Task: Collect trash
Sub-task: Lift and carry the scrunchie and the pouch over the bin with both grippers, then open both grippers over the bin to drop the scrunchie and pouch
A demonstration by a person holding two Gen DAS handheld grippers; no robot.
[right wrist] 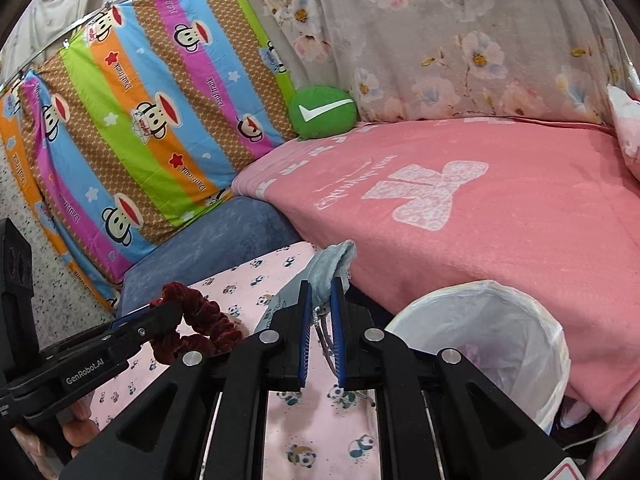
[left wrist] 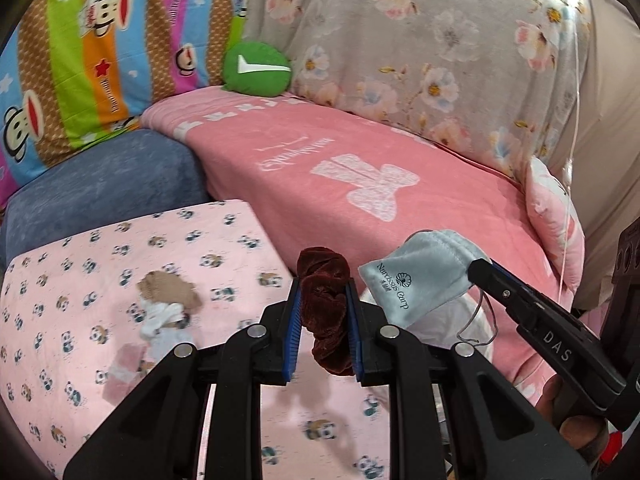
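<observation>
Left tongs clamp maroon scrunchie; right tongs clamp blue pouch.

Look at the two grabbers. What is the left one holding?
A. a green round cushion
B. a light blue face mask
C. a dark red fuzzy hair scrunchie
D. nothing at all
C: the left gripper is pinched shut on the dark red scrunchie, while the light blue mask hangs from the right gripper.
</observation>
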